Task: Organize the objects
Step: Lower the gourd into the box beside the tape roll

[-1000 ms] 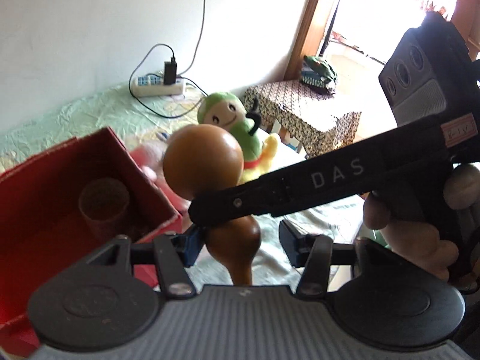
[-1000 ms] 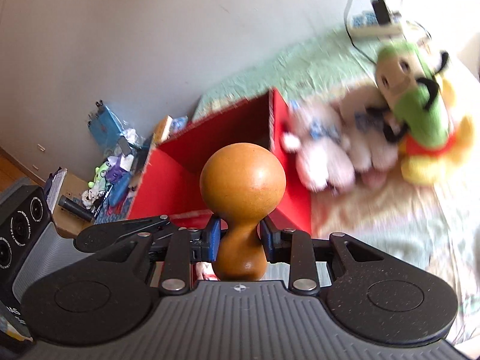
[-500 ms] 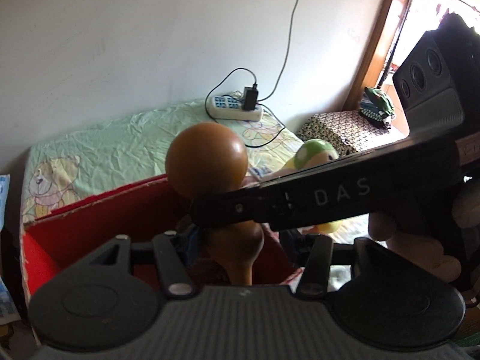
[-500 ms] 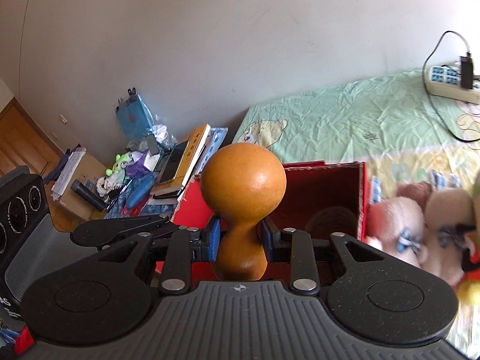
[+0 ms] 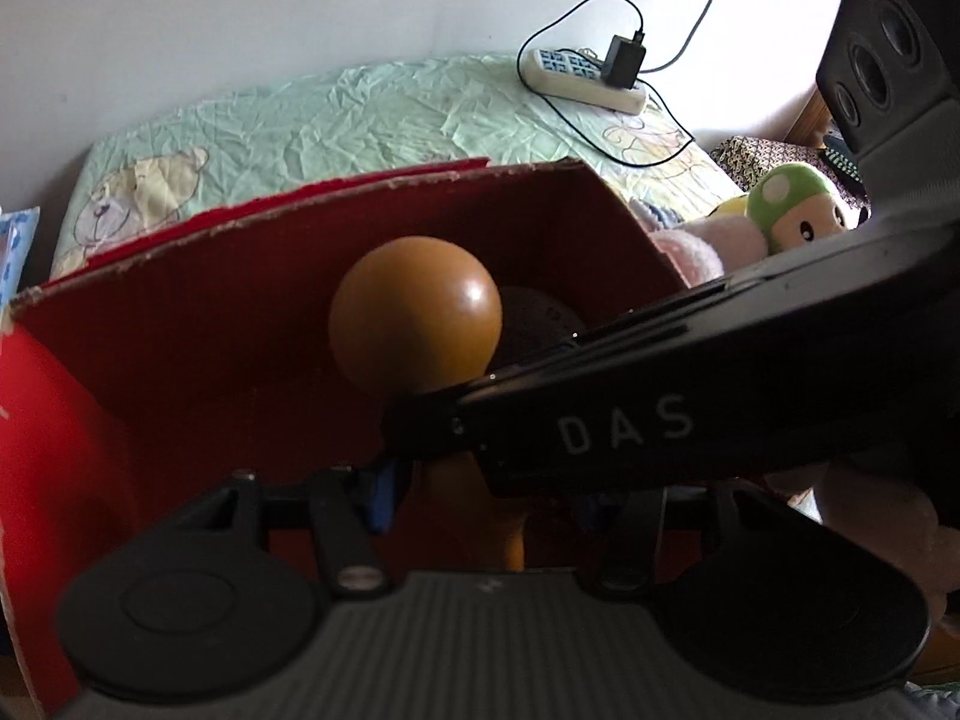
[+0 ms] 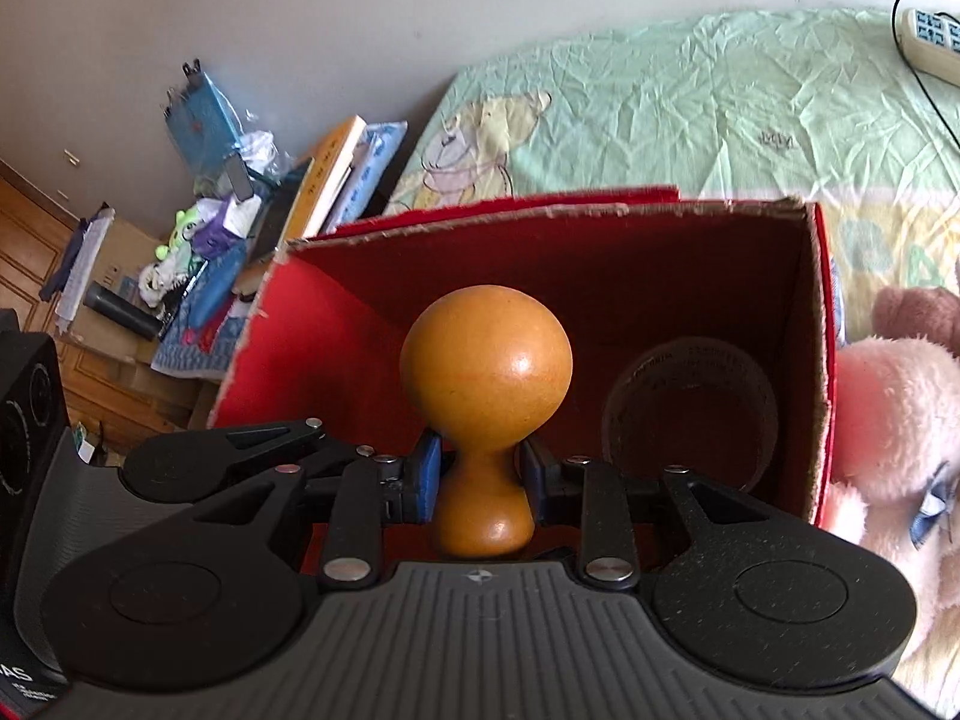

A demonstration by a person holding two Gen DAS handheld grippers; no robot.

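We see right gripper (image 6: 480,480) pinching wooden gourd (image 6: 486,372) neck over red box (image 6: 600,252); left gripper (image 5: 498,480) state indeterminate, occluded.

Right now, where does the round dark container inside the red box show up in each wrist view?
Left wrist view: the dark container sits centre-right, mostly hidden behind the wooden gourd and the right tool's arm.
Right wrist view: it stands right of centre at, in the box's right-hand corner, right of the gourd.
Shared landmark: the red box's torn back rim.
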